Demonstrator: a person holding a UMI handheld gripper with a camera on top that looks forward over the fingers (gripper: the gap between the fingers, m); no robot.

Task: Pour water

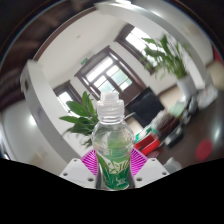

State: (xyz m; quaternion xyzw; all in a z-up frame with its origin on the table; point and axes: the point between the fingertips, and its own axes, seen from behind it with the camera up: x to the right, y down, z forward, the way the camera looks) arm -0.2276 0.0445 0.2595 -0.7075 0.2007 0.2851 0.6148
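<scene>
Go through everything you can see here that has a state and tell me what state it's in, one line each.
tongs: shut on the bottle, a pink pad pressing each side
bottle: upright, held between the tongs, lifted in front of the room
bottle cap: on, white, bottle not yet opened
potted plant: standing upright behind the bottle
windows: bright with daylight; open or closed cannot be told

One clear plastic water bottle (113, 145) with one white cap (110, 102) and a green label. One hand-held gripper (113, 172), its two fingers bearing two magenta pads (92, 158). Two leafy green plants: one (82, 112) behind the bottle, another (168, 55) farther off. Two windows (103, 72).
</scene>
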